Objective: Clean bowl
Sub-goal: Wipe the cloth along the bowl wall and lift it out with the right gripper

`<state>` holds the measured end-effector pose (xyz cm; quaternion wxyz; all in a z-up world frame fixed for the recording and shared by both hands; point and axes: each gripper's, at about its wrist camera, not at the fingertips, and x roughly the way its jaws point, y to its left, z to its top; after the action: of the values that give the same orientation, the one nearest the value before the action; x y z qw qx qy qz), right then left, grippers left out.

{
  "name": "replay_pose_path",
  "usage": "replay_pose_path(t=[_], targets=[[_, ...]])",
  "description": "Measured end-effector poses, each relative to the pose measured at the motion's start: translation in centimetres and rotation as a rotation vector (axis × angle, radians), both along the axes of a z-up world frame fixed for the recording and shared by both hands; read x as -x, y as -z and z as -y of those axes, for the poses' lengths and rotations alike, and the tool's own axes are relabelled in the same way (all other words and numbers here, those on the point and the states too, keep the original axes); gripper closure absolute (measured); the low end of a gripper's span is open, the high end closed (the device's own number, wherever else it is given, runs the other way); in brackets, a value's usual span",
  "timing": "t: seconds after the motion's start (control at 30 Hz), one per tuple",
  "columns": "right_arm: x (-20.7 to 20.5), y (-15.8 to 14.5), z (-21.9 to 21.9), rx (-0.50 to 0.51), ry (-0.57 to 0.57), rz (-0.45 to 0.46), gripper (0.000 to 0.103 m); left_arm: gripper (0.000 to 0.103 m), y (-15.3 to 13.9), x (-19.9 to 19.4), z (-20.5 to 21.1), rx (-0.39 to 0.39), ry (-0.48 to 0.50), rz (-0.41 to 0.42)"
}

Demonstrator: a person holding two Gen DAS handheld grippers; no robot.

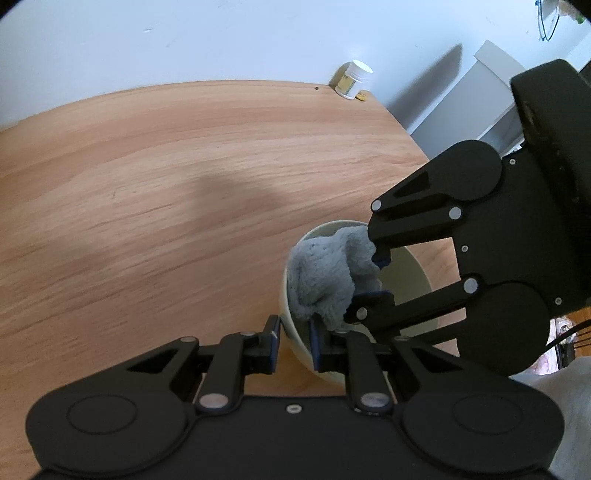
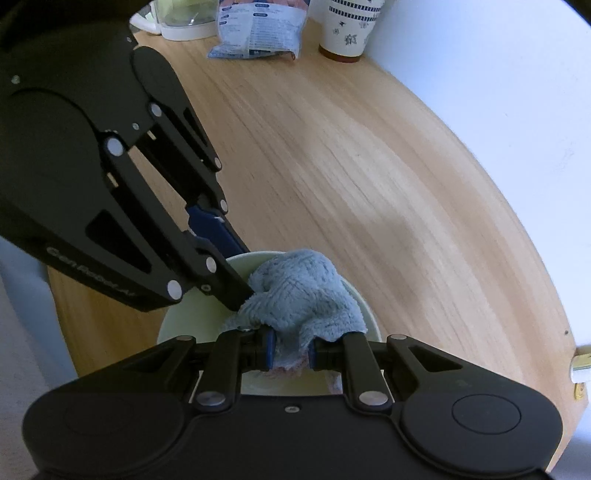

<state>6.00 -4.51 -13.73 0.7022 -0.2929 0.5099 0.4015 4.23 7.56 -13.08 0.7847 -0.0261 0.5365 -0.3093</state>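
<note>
A pale green bowl [image 1: 410, 269] stands on the wooden table [image 1: 147, 184] near its right edge. My left gripper [image 1: 295, 341] is shut on the bowl's near rim, one finger outside the wall and one inside. A fluffy blue-grey cloth [image 1: 325, 273] is bunched inside the bowl and spills over its left rim. My right gripper [image 1: 375, 278] comes in from the right, shut on the cloth. In the right wrist view the right gripper [image 2: 291, 352] pinches the cloth [image 2: 295, 291] over the bowl [image 2: 192, 317], and the left gripper [image 2: 236, 266] clamps the rim from the upper left.
A small white jar [image 1: 352, 79] stands at the table's far corner by the wall. At the table's other end are a patterned cup [image 2: 349, 29], a blue-and-white packet [image 2: 258, 33] and a white jug [image 2: 177, 22]. The table's edge runs close to the bowl.
</note>
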Motion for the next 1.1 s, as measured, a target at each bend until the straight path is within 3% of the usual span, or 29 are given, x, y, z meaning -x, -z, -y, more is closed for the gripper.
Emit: replay_pose_path(t=[0.33, 0.57, 0.7, 1.1], targets=[[0.1, 0.5, -0.7, 0.118, -0.009, -0.053, 0.085, 0.092, -0.4, 0.2, 0.8, -0.034, 0.003, 0.029], [0.6, -2.1, 0.1, 0.172, 0.033, 0.013, 0.085, 0.089, -0.5, 0.7, 1.1, -0.044, 0.036, 0.053], [0.7, -1.9, -0.5, 0.2, 0.062, 0.046, 0.085, 0.088, -0.7, 0.9, 1.3, -0.058, 0.028, 0.049], [-0.4, 1.1, -1.6, 0.107, 0.141, -0.083, 0.084, 0.088, -0.7, 0.9, 2.2, -0.095, -0.01, 0.035]])
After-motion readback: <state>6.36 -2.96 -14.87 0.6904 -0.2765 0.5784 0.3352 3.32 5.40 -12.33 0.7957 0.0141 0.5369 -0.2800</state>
